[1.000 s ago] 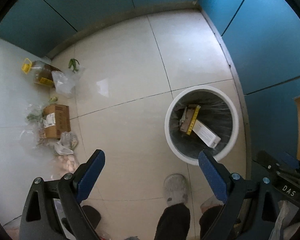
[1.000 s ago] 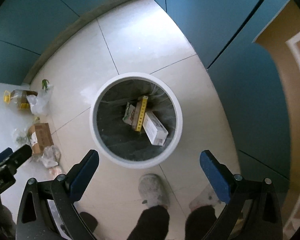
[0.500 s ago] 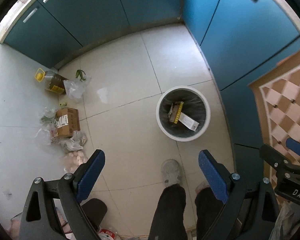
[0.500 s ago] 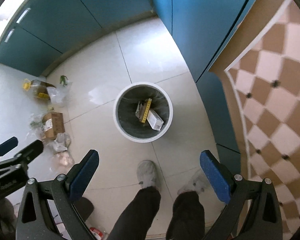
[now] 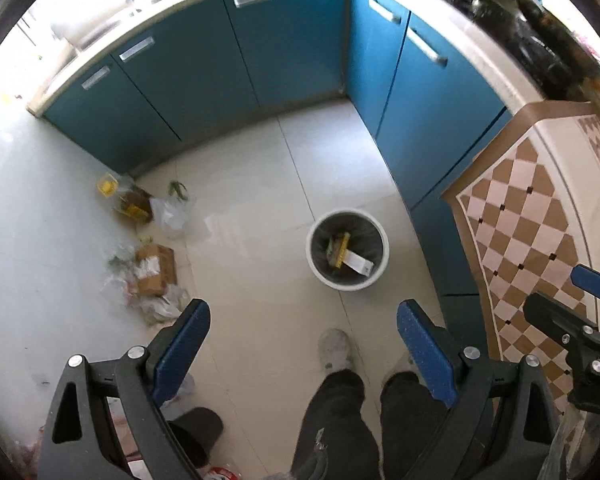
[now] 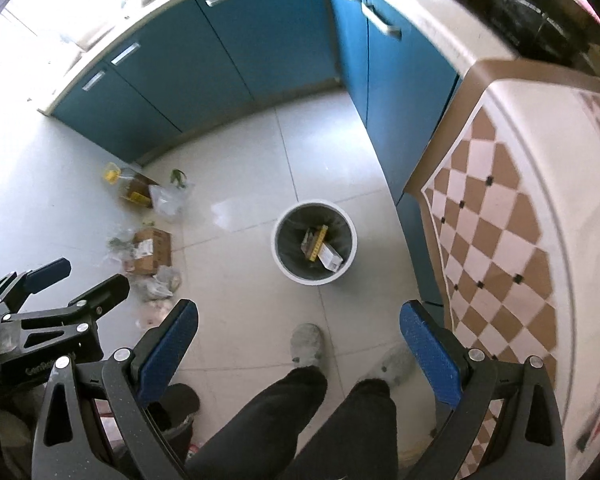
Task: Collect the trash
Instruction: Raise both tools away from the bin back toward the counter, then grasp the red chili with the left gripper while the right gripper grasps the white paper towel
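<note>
A white round trash bin (image 5: 320, 270) (image 6: 286, 268) stands on the tiled floor, holding a white box and a yellow-edged carton. Loose trash lies to its left: a brown cardboard box (image 5: 156, 270) (image 6: 152, 250), crumpled clear plastic bags (image 5: 174, 212) (image 6: 164, 200), and an oil bottle with a yellow cap (image 5: 126, 200) (image 6: 128, 186). My left gripper (image 5: 302, 340) is open and empty, high above the floor. My right gripper (image 6: 298, 338) is open and empty, also high up. Each gripper shows at the edge of the other's view.
Blue kitchen cabinets (image 5: 236, 60) (image 6: 228, 48) line the back and right. A table with a brown and cream checkered cloth (image 5: 540, 240) (image 6: 500, 220) stands at the right. The person's legs and grey slippers (image 5: 336, 350) (image 6: 308, 344) are below the grippers.
Both grippers have risen well away from the bin and floor, so the bin looks much smaller and cabinets, counter and table have come into view. Both stay open.
</note>
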{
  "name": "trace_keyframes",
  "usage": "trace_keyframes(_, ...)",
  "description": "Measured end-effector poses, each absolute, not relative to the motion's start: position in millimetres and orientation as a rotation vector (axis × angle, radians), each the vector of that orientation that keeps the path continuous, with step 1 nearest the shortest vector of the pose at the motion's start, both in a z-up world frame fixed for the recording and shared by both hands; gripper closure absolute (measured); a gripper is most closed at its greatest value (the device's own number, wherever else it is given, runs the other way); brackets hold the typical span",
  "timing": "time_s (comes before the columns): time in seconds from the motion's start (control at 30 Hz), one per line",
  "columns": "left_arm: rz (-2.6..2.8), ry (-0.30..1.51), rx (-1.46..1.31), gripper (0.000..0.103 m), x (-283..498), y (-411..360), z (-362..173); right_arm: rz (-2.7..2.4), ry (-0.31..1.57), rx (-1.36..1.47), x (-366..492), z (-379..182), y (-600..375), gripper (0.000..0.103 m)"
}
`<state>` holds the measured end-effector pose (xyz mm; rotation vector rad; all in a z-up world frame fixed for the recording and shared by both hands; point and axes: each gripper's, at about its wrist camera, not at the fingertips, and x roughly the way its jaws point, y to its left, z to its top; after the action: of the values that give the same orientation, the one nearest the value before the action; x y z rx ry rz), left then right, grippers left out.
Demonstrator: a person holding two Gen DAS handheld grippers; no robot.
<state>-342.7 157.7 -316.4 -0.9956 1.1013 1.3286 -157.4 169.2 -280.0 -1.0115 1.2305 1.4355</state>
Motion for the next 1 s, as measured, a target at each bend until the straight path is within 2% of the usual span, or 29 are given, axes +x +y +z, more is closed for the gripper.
trace_keyframes(0.33, 1.393, 0.999, -0.881, 0.007, -309, 146, -243, 1.494, 1.278, -0.867, -123, -207, 144, 0.001)
trace_keyframes(0.4, 1.370, 0.975, -0.845, 0.000, -289, 152, -231, 1.486, 1.303, -0.801, -101, -192, 140, 0.001)
trace_keyframes(0.47, 1.351, 0.980, -0.797, 0.000, -265, 159, -221, 1.470, 1.320, -0.741, -81, -185, 138, 0.001)
trace_keyframes(0.73, 1.150, 1.054, -0.619, 0.000, -104, 174, -205, 1.214, 1.355, -0.409, 85, -154, 74, 0.001)
trace_keyframes(0.87, 0.967, 1.131, -0.604, 0.000, 5, 167, -223, 0.962, 1.387, -0.236, 191, -166, 8, 0.001)
trace_keyframes(1.0, 0.735, 1.200, -0.715, 0.003, 104, 148, -258, 0.697, 1.413, -0.078, 285, -191, -67, 0.001)
